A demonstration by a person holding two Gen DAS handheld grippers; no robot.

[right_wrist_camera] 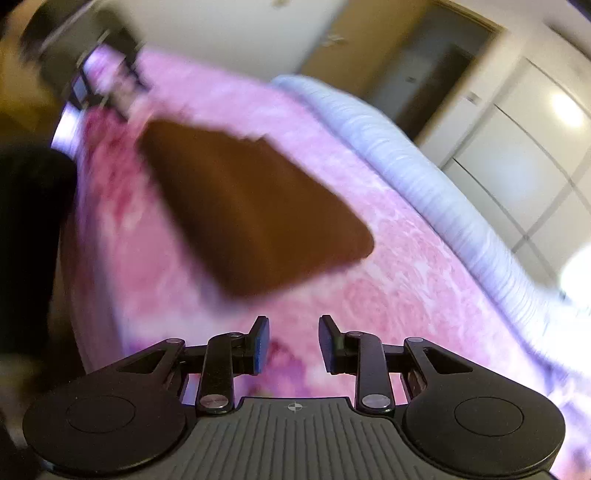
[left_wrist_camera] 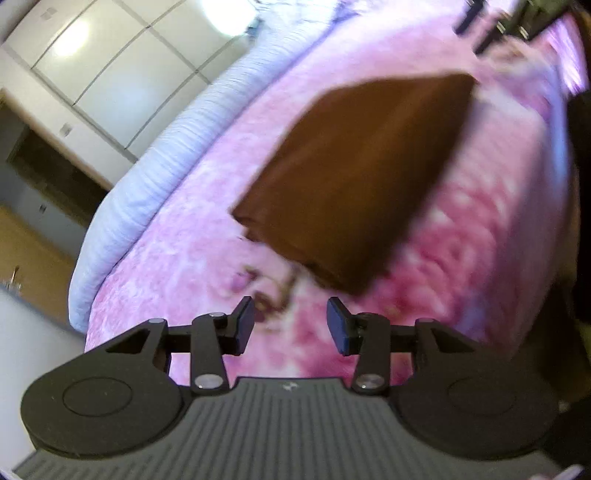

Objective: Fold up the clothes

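Observation:
A brown folded cloth (left_wrist_camera: 354, 177) lies flat on the pink flowered bedspread (left_wrist_camera: 192, 266); the right wrist view shows the same brown cloth (right_wrist_camera: 255, 206) on the bedspread (right_wrist_camera: 388, 295). My left gripper (left_wrist_camera: 290, 325) hovers short of the cloth's near corner, jaws apart with only bedspread between them. My right gripper (right_wrist_camera: 293, 343) also stands open and empty, a little back from the cloth's near edge. In the left wrist view the other gripper (left_wrist_camera: 491, 26) appears blurred at the top right; the right wrist view has the left one (right_wrist_camera: 99, 77) blurred at its top left.
A pale blue ribbed blanket (left_wrist_camera: 147, 177) runs along the far side of the bed, also seen as a blue band (right_wrist_camera: 424, 177). White cupboard doors (left_wrist_camera: 110, 66) and a wooden floor (left_wrist_camera: 26, 251) lie beyond. A dark sleeve (right_wrist_camera: 26, 229) fills the left edge.

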